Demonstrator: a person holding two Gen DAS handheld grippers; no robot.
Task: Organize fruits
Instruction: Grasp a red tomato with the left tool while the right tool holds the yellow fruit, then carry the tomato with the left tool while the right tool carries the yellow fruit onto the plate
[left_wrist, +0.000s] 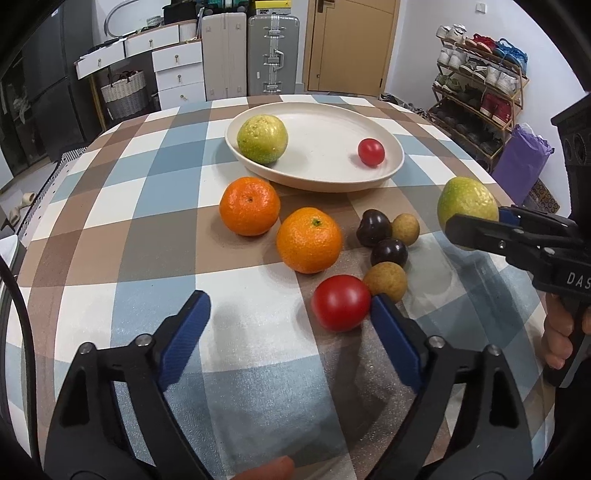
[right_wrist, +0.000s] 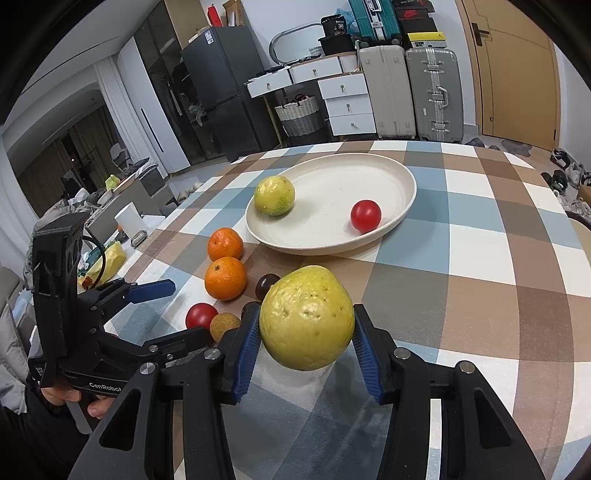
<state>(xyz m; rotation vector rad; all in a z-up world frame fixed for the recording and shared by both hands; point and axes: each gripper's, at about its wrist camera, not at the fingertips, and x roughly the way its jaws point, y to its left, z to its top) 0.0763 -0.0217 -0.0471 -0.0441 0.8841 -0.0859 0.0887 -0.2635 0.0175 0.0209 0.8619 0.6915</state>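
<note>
My right gripper (right_wrist: 306, 312) is shut on a yellow-green guava (right_wrist: 306, 317) and holds it above the checked tablecloth; the left wrist view shows that guava (left_wrist: 467, 206) at the right. My left gripper (left_wrist: 290, 302) stands open low over the cloth, with a red tomato (left_wrist: 341, 302) just inside its right finger (left_wrist: 391, 332). Beyond lie two oranges (left_wrist: 249, 206) (left_wrist: 309, 240), two dark round fruits (left_wrist: 373, 227) and two brown ones (left_wrist: 385, 281). The cream plate (left_wrist: 332, 182) holds another guava (left_wrist: 262, 138) and a small tomato (left_wrist: 371, 151).
The table's far edge runs behind the plate. Past it stand suitcases (left_wrist: 273, 55), white drawers (left_wrist: 179, 74) and a woven basket (left_wrist: 123, 92). A shoe rack (left_wrist: 480, 92) and a purple bag (left_wrist: 524, 162) are at the right. A person's hand (left_wrist: 557, 332) holds the right gripper.
</note>
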